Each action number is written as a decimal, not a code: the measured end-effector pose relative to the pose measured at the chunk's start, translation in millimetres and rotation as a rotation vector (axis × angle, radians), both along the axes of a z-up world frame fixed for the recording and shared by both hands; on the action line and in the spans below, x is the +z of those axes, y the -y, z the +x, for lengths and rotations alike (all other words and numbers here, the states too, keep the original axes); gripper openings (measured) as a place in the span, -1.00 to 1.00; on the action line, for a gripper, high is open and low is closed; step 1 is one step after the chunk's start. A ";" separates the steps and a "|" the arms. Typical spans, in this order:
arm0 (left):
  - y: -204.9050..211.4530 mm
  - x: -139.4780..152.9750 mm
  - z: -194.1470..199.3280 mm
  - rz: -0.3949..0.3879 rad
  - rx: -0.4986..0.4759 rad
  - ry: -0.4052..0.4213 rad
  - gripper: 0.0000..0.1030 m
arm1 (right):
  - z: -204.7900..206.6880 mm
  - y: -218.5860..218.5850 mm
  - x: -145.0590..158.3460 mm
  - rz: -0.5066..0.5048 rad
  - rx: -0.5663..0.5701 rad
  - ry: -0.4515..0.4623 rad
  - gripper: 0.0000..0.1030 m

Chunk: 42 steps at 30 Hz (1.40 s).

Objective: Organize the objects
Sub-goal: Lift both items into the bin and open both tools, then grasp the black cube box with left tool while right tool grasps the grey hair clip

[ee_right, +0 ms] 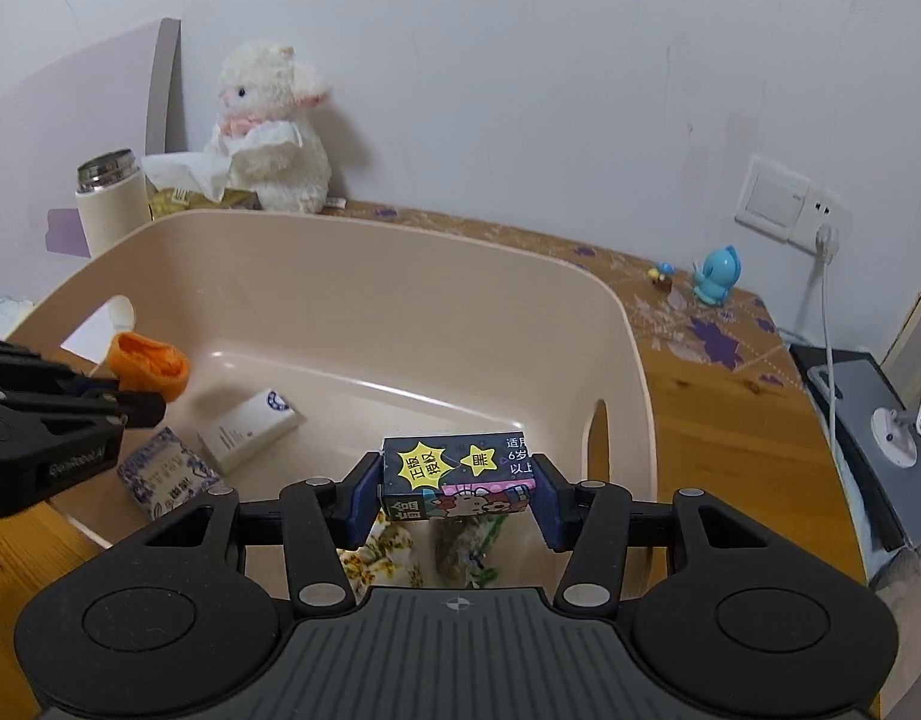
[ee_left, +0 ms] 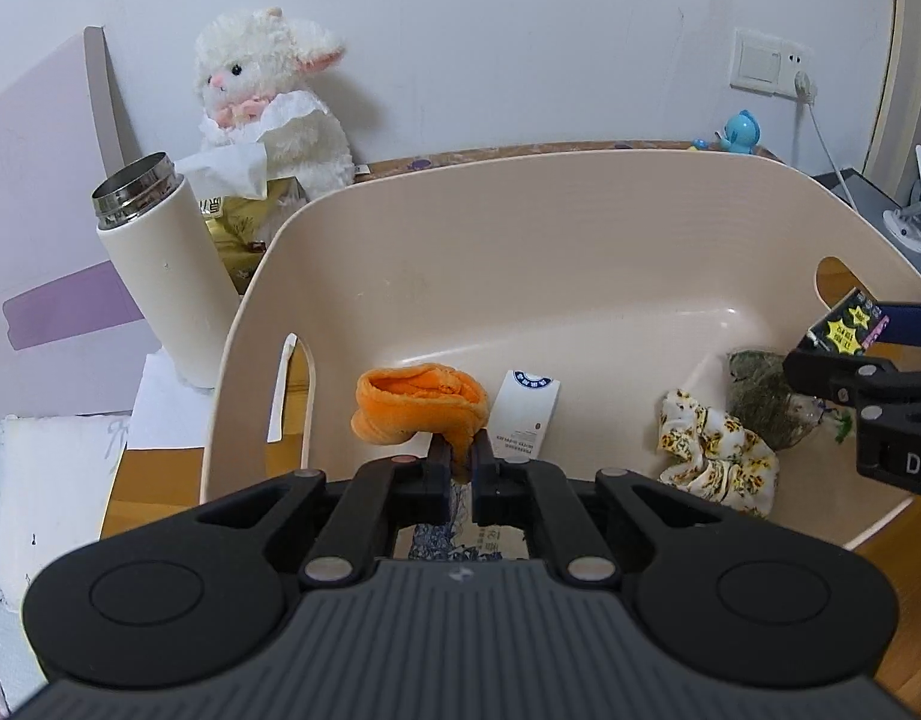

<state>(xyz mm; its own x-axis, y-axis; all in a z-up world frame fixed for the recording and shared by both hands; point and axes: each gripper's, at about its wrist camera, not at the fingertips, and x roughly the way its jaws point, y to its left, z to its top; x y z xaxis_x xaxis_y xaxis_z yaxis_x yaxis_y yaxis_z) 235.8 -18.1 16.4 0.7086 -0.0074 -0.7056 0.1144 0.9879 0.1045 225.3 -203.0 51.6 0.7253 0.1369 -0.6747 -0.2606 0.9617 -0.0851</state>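
Observation:
A beige plastic bin (ee_left: pixel 550 228) (ee_right: pixel 352 276) stands on the wooden table. My left gripper (ee_left: pixel 460 450) is shut on an orange cloth (ee_left: pixel 418 405) and holds it over the bin's left side; the cloth also shows in the right wrist view (ee_right: pixel 151 363). My right gripper (ee_right: pixel 457 480) is shut on a dark printed box (ee_right: pixel 457 474) above the bin's right side; the box also shows in the left wrist view (ee_left: pixel 847 324). In the bin lie a white box (ee_left: pixel 529 414) (ee_right: pixel 250 429), a blue patterned packet (ee_right: pixel 166 471), a yellow floral cloth (ee_left: pixel 718 456) and a green bag (ee_left: pixel 766 402).
A white thermos (ee_left: pixel 166 276) and a tissue box (ee_left: pixel 238 222) stand left of the bin, with a white plush lamb (ee_left: pixel 274 96) behind. A blue toy (ee_right: pixel 718 276) sits at the back right near a wall socket (ee_right: pixel 820 216) and cable.

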 end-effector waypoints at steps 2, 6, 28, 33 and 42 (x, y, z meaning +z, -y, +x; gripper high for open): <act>-0.2 1.4 -1.2 -0.001 0.001 0.009 -0.67 | -1.3 0.9 0.7 0.002 0.006 0.009 0.13; 1.1 9.8 -8.0 -0.002 -0.012 0.045 -0.03 | -5.0 6.8 8.6 0.038 -0.014 0.014 0.31; -18.4 46.4 -107.9 0.015 -0.032 0.175 0.87 | -100.0 23.4 42.1 0.035 0.022 0.092 0.87; -21.3 22.7 -122.5 0.043 -0.041 0.130 0.87 | -110.5 29.9 19.9 0.003 0.025 0.041 0.88; -23.1 -24.5 -132.7 0.017 -0.039 0.013 0.87 | -119.1 43.7 -27.3 -0.011 0.009 -0.077 0.89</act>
<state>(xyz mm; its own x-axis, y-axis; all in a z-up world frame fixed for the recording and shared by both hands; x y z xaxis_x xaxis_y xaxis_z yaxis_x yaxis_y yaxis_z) 103.2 4.9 -8.1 0.7175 -0.0230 -0.6962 0.1511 0.9808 0.1234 106.2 -246.6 24.3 0.6700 0.1356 -0.7299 -0.2758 0.9583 -0.0751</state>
